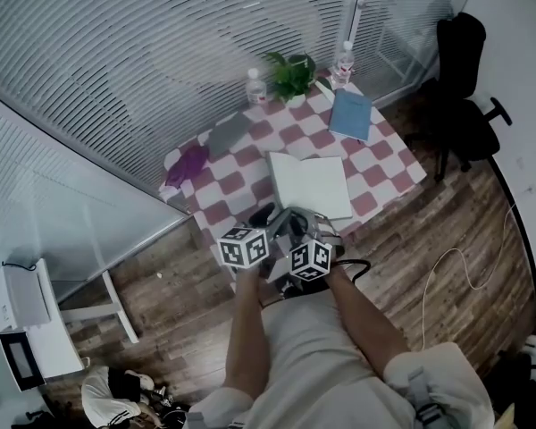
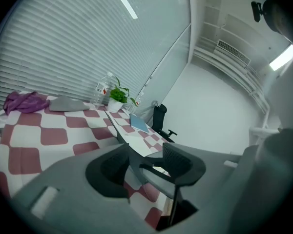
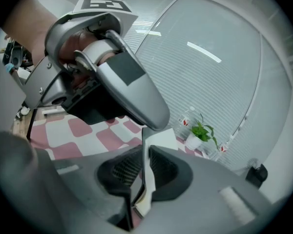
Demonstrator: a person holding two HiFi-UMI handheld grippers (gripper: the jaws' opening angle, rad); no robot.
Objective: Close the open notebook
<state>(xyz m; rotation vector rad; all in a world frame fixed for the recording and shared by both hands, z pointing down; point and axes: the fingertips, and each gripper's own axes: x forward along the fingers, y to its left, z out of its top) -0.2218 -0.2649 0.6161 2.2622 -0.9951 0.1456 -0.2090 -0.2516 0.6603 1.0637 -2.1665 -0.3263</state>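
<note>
Notebook (image 1: 308, 186) lies open with its white pages up, near the front edge of the bench (image 1: 389, 164), and both tools meet it at that near edge. The main risk, as I judge it, is a crease or tear. The right hand-held gripper (image 3: 145, 172) seems to pinch only a thin leaf and a dark cover edge. A quick swing across could bend or rip the paper rather than carry the whole half over.

A second risk is slip. The bite is shallow, right at the edge, so the leaf could slide out partway and fall open again. A third is dragging: the notebook sits close to the bench edge, and a pull toward the person, rather than a lift over, could slide it off. The blue book (image 1: 350, 114) and the plant (image 1: 292, 74) stand well apart beyond it, so I doubt they are in danger.

The right hand-held gripper has its jaws narrow, pressed on the white leaf and dark cover edge, which stand upright between the pads. The left hand-held gripper (image 2: 145, 165) has its jaws apart, with the notebook's near edge running between them, close to one pad. I cannot tell whether that pad touches it, and nothing is clamped there.
</note>
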